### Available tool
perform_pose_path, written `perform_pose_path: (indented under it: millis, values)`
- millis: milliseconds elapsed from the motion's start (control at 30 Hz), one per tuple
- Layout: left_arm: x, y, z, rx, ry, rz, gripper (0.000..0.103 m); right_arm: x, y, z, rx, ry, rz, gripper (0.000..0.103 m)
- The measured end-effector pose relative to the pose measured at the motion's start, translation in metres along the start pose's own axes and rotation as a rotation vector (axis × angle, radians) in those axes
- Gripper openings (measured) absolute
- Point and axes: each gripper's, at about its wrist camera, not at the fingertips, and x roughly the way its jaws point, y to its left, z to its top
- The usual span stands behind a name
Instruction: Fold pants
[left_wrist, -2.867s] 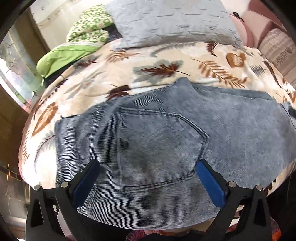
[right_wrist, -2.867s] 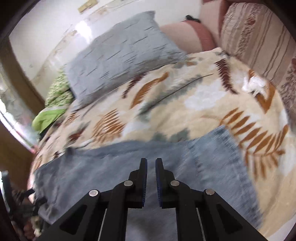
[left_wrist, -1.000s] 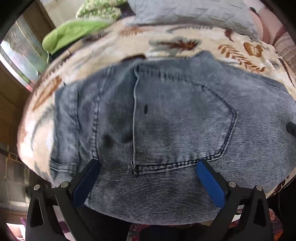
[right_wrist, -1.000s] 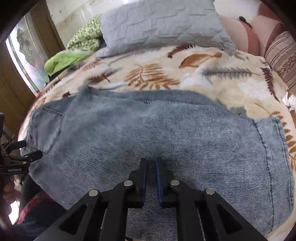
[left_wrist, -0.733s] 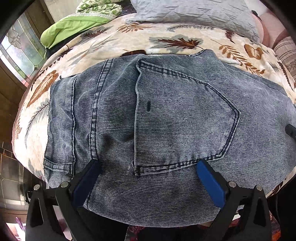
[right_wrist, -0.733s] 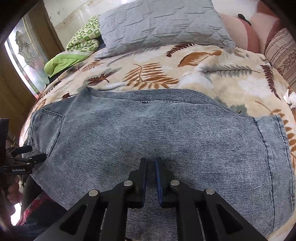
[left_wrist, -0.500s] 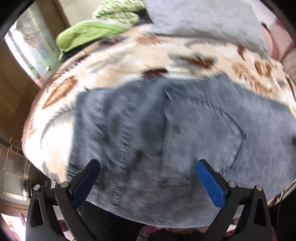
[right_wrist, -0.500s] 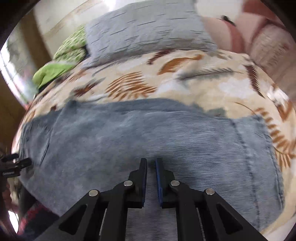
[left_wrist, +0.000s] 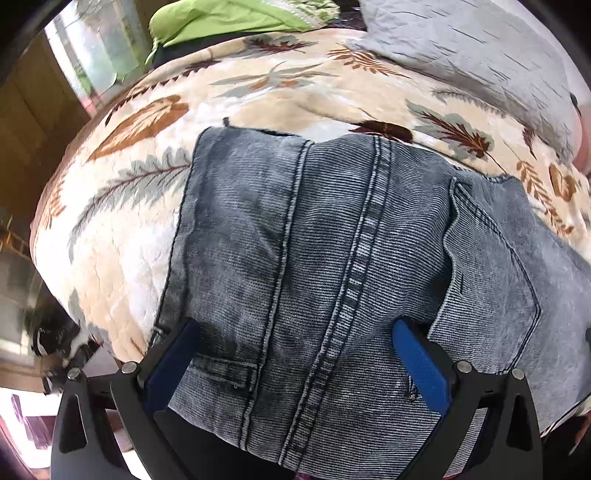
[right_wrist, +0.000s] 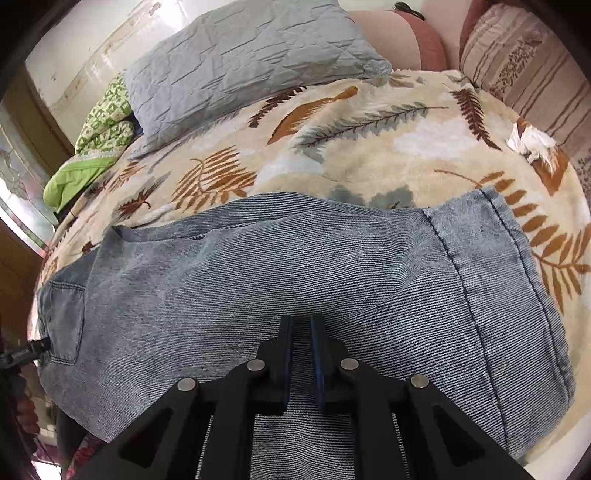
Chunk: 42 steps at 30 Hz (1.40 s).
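Grey-blue denim pants (left_wrist: 332, 240) lie flat across a leaf-patterned blanket (left_wrist: 258, 85), back side up. The waistband with a belt loop (left_wrist: 225, 371) is at the near left edge and the back pocket (left_wrist: 491, 295) is to the right. My left gripper (left_wrist: 295, 332) is open wide just above the seat and waistband area, holding nothing. In the right wrist view the pants (right_wrist: 295, 266) stretch from the pocket at the left to the hem (right_wrist: 491, 251) at the right. My right gripper (right_wrist: 301, 321) is shut over the middle of the leg near its front edge, with nothing visibly pinched.
A grey quilted pillow (right_wrist: 243, 62) lies at the back of the bed, with green bedding (right_wrist: 96, 147) to its left and striped cushions (right_wrist: 528, 74) at the right. A small white scrap (right_wrist: 532, 142) sits on the blanket. The bed's front and left edges are close to both grippers.
My left gripper has slid left along the pants, so the waistband end is now under it and the back pocket sits at the right. The right gripper has rolled slightly and stays shut.
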Motion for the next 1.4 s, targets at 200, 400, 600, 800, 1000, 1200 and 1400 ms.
perform_pose_path:
  millis: [200,400,600,800,1000,1200,1400]
  values:
    - [-0.004,-0.001,0.012,0.03,-0.018,0.023,0.103,0.0,-0.002,-0.001,0.011,-0.01,0.011,0.012]
    - [-0.043,-0.021,0.014,0.11,-0.16,0.011,0.103,-0.004,-0.001,-0.001,0.007,-0.029,0.003,0.011]
    - [-0.041,-0.046,0.005,0.205,-0.148,-0.014,0.103,-0.012,0.014,-0.002,-0.064,-0.073,-0.019,0.011]
    - [-0.01,-0.052,-0.005,0.222,-0.052,-0.016,0.103,-0.002,0.02,-0.006,-0.117,-0.037,-0.07,0.012]
    - [0.0,-0.053,-0.002,0.227,-0.027,-0.039,0.103,0.0,0.015,-0.005,-0.09,-0.027,-0.047,0.012]
    - [-0.008,-0.056,-0.001,0.218,-0.024,-0.005,0.103,-0.001,0.015,-0.004,-0.08,-0.024,-0.038,0.012]
    - [-0.066,-0.074,0.0,0.243,-0.203,-0.004,0.103,-0.008,0.009,-0.005,-0.062,-0.037,-0.037,0.012]
